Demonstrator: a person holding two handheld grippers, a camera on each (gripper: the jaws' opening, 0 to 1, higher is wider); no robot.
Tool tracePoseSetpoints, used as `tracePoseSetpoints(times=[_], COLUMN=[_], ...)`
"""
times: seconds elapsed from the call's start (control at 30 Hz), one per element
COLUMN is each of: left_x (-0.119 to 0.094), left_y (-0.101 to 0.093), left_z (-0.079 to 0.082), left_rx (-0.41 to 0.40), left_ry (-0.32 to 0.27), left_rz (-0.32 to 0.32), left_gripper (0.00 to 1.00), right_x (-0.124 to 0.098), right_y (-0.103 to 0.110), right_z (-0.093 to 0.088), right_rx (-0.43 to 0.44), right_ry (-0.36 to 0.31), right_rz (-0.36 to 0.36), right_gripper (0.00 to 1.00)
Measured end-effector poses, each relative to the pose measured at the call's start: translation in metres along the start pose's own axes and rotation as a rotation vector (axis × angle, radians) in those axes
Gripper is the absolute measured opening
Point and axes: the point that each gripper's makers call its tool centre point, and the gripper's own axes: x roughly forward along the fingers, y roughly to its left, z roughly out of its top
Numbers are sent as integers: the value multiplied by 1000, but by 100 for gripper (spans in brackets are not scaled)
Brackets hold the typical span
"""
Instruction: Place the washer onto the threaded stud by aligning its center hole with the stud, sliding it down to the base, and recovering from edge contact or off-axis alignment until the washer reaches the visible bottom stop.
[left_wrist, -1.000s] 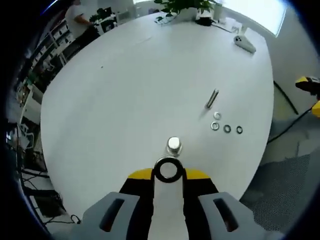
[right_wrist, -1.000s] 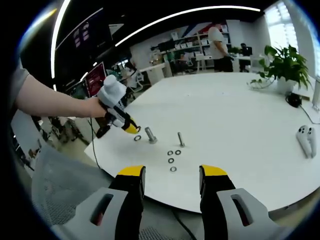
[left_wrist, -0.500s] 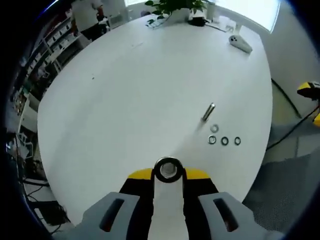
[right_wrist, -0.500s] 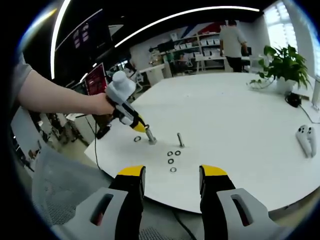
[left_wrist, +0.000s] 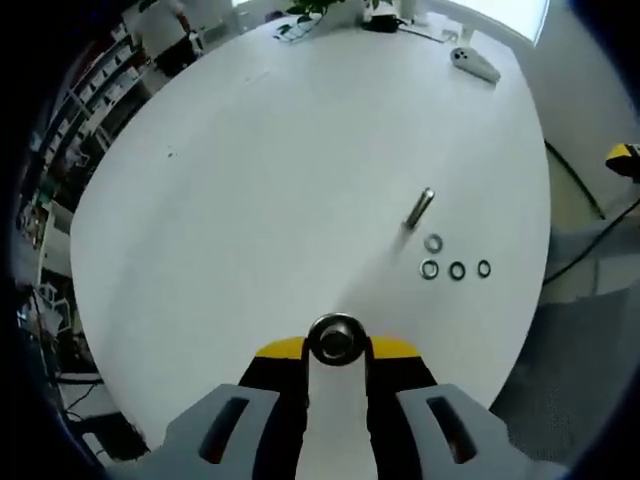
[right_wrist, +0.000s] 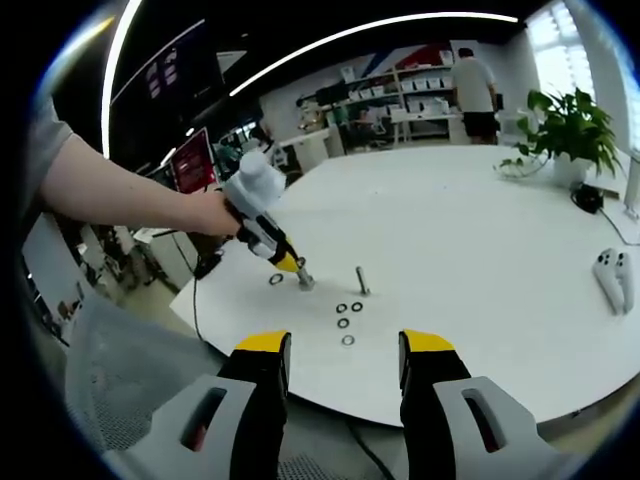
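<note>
So the big change over the last second: in the left gripper view the stud was sitting clear beyond the washer (left_wrist: 337, 340), and now it's directly behind the ring, just a bit of metal peeking through the centre hole. I'd read that as the hole being lined up over the stud, maybe just starting onto the tip, but I can't tell from here whether it's actually threaded on or only hovering above. The left gripper (left_wrist: 337, 348) is clamped on that washer, yellow tips pinching either side. From the right gripper view the same left gripper (right_wrist: 284, 262) has tipped down and in, its nose right at the top of the stud (right_wrist: 305, 281), with the person's hand (right_wrist: 210, 212) wrapped around the handle and the forearm reaching in from the left. A loose washer lies just left of the stud, three more plus a second bolt (right_wrist: 362, 281) a little to its right, all on the white table (right_wrist: 480, 230). The right gripper (right_wrist: 344, 362) hangs back near the table's edge, well away from the stud, jaws spread with nothing between them. Washer isn't at the base yet as far as I can judge.
</note>
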Motion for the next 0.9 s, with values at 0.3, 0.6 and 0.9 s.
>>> tracePoseSetpoints(times=[0.3, 0.6, 0.9], left_x=[21, 35, 30], left_y=[-2, -4, -6], left_z=[-6, -10, -11], left_rx=[23, 31, 51], left_ry=[50, 75, 55], left_rz=[-6, -9, -21], left_gripper=[19, 19, 21], right_x=[1, 1, 2], right_y=[1, 1, 2], right_z=[-1, -3, -3], right_rx=[-3, -9, -13], right_ry=[9, 16, 21], right_rz=[5, 10, 17], right_gripper=[45, 45, 45])
